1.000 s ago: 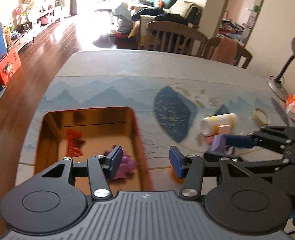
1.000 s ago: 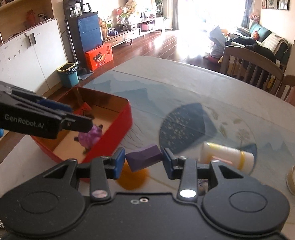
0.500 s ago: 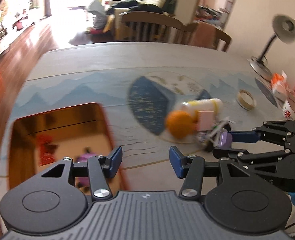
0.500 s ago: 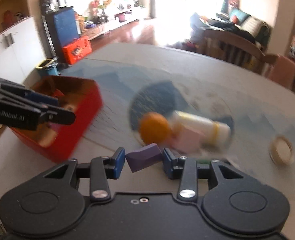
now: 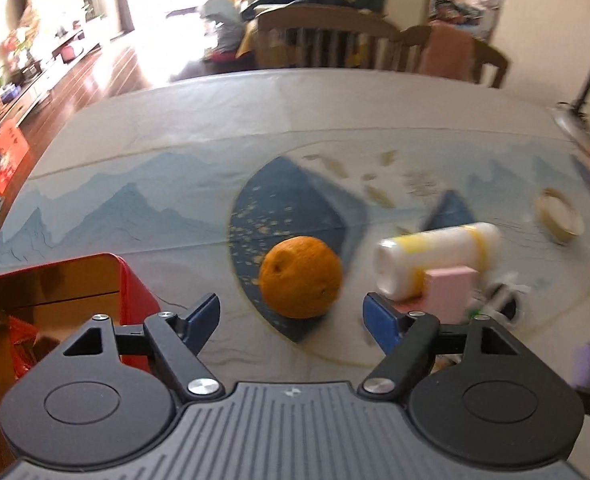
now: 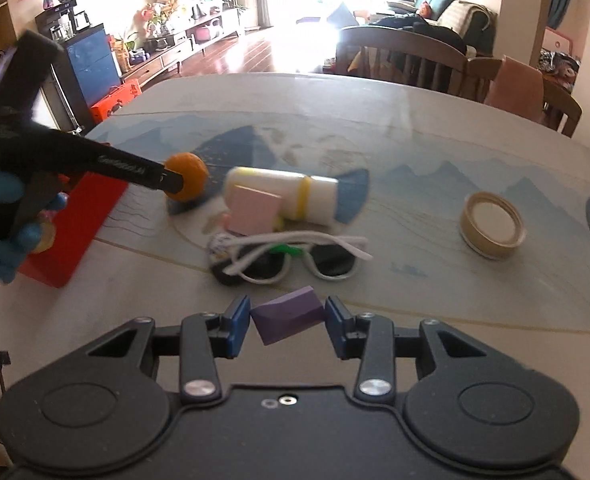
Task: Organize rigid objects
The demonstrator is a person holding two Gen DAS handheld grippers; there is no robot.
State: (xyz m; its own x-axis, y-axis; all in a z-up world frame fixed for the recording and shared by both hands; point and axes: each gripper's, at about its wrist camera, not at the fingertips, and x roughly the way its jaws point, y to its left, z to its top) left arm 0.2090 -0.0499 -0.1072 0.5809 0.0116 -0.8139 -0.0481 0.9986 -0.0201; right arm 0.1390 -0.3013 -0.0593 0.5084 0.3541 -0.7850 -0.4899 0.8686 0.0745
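Observation:
My left gripper is open and empty, just short of an orange on the table. The red box is at its lower left. My right gripper is shut on a purple block and holds it above the table's near edge. In the right wrist view the left gripper's fingers reach the orange. A white and yellow bottle, a pink block and white-framed sunglasses lie together mid-table.
A tape roll lies at the right of the table. A desk lamp stands at the far right edge. Wooden chairs line the far side. The box sits at the left table edge.
My left gripper swung right, away from the box, and now faces the orange with its jaws wider. My right gripper pulled back to the right, still holding the purple block.

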